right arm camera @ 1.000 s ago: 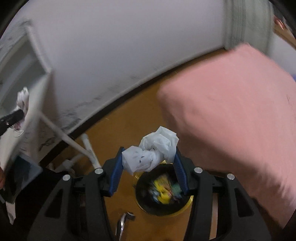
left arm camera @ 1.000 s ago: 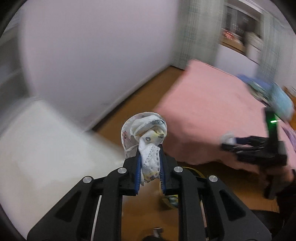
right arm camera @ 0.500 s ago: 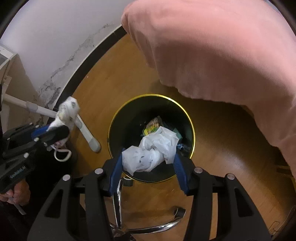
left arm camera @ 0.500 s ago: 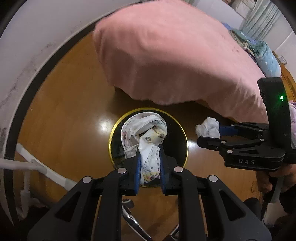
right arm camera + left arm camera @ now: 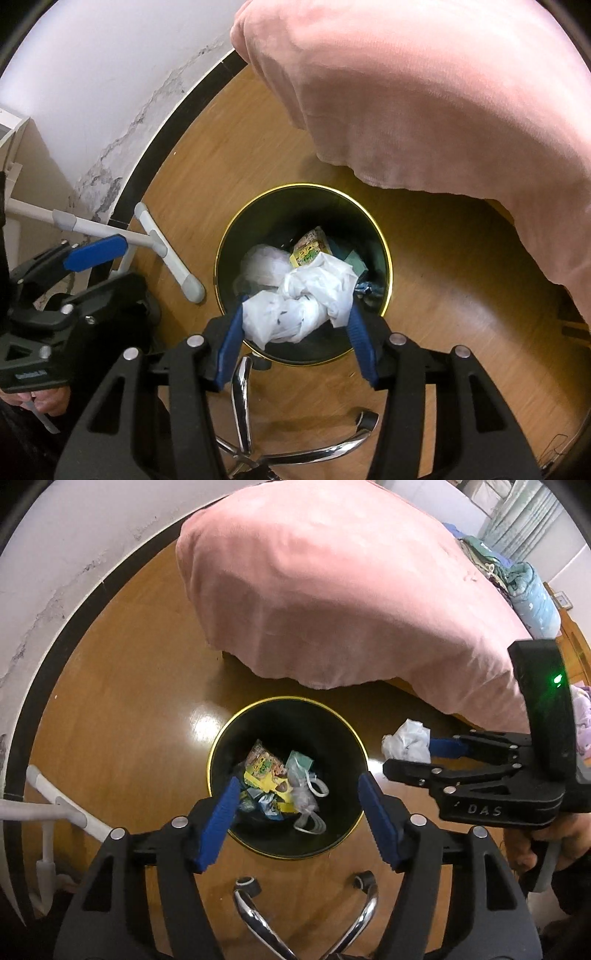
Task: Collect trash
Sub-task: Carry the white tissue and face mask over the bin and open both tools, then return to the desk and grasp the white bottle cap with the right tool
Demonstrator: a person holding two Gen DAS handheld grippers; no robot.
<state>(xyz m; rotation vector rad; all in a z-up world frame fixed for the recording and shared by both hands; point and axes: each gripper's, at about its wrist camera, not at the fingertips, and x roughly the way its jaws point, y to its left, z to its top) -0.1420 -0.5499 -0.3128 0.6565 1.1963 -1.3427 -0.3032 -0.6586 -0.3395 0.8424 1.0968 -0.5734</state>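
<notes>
Gone from the left gripper (image 5: pixel 297 794), whose jaws are opening empty, the patterned mask (image 5: pixel 304 797) lies in the bin (image 5: pixel 221 746); the right gripper (image 5: pixel 295 314) clamps a crumpled white bag (image 5: pixel 299 302) (dark-flecked) above it.

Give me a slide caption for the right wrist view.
Right gripper holds crumpled white plastic over the black bin.

Round black waste bin with a gold rim (image 5: pixel 356 738), upright on the wooden floor, mouth open. Inside: a yellow-green printed snack wrapper (image 5: pixel 264 770), a pale green packet (image 5: pixel 300 761), a crumpled patterned face mask with white ear loops (image 5: pixel 308 801), all loose at the bottom. Crumpled white plastic bag with dark specks (image 5: pixel 299 306), wadded, held above the bin's mouth.
</notes>
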